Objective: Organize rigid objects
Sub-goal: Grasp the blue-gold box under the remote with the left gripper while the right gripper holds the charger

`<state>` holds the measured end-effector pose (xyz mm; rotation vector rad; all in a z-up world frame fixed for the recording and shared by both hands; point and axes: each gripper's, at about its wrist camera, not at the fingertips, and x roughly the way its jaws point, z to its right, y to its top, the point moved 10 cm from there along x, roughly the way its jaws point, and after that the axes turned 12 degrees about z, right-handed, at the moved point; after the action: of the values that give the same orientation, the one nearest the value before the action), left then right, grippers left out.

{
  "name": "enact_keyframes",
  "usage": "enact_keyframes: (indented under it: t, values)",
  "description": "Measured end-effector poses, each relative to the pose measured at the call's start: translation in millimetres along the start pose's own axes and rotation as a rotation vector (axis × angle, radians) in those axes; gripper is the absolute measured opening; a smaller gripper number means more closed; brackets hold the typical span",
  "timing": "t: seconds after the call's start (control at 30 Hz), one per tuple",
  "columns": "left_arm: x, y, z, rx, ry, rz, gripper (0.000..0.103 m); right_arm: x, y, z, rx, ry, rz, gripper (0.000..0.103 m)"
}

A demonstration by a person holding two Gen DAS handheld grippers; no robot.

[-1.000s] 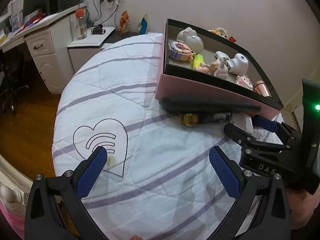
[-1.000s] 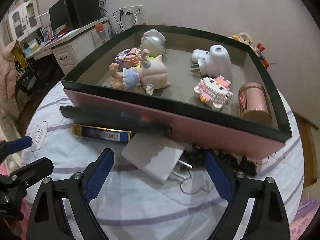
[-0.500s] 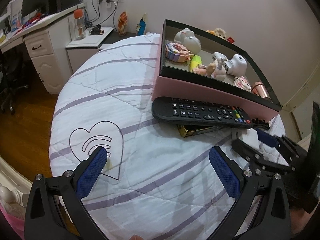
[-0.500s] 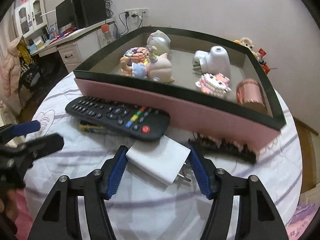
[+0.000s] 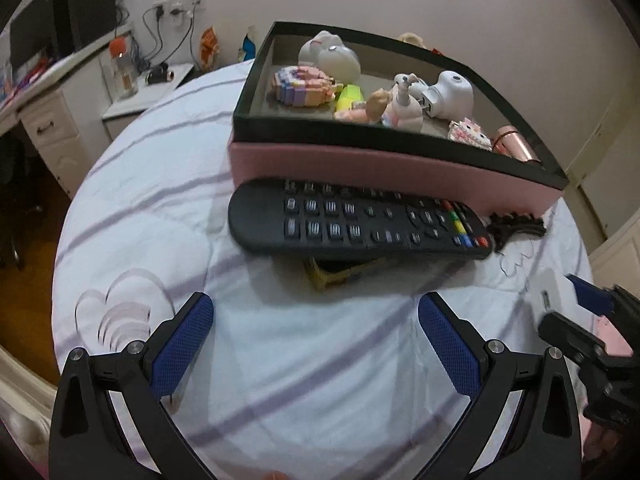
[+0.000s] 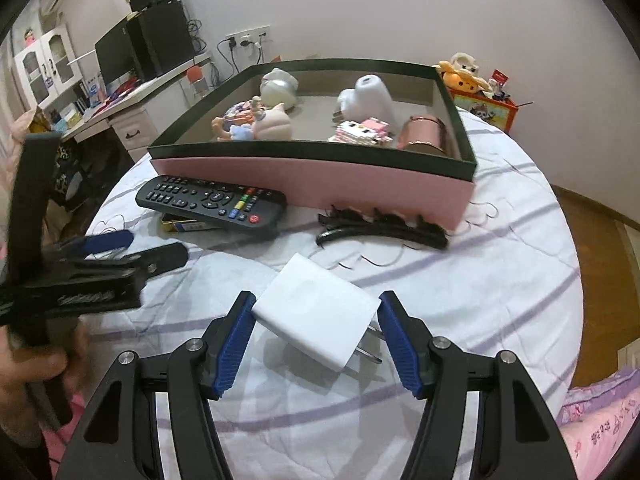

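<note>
Gripping a white charger (image 6: 316, 322) (unlabelled), the right gripper (image 6: 318, 334) clamps it.

Dim, cool indoor light w/ soft shadows under the remote control (image 5: 360, 222) and white charger (image 6: 316, 316). Heavy fisheye bending, black vignette at corners. Motion blur smears left-wrist view; left claw (image 6: 132, 248) blurred in right-wrist view. No glare.
</note>
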<state>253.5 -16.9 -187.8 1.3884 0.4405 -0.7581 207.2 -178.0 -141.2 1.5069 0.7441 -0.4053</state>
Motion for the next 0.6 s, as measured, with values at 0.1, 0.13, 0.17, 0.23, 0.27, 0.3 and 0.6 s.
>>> enact_keyframes:
  t: [0.1, 0.13, 0.17, 0.23, 0.27, 0.3, 0.6]
  values:
    - [8.7, 7.2, 2.2, 0.027, 0.002, 0.012, 0.103, -2.0, -0.1, 1.6, 0.009, 0.002, 0.005, 0.064]
    - [10.7, 8.9, 3.2, 0.038, 0.003, 0.017, 0.102, -2.5, -0.2, 2.0, 0.01, 0.003, 0.006, 0.064]
    - [12.7, 10.2, 5.1, 0.049, -0.002, 0.024, 0.102, -2.6, 0.0, 1.9, 0.011, 0.005, 0.007, 0.064]
    - [15.6, 11.7, 9.4, 0.062, -0.016, 0.036, 0.097, -2.9, 0.5, 1.7, 0.013, 0.008, 0.009, 0.064]
    - [16.9, 13.4, 11.8, 0.072, -0.019, 0.043, 0.09, -4.7, -0.4, 2.3, 0.014, 0.008, 0.01, 0.064]
    - [16.4, 14.1, 14.1, 0.081, -0.025, 0.049, 0.086, -4.7, -0.1, 2.5, 0.015, 0.009, 0.011, 0.064]
    - [5.7, 8.3, 40.4, 0.039, -0.244, 0.045, 0.04, -5.9, 0.2, 5.1, 0.022, 0.006, 0.013, 0.064]
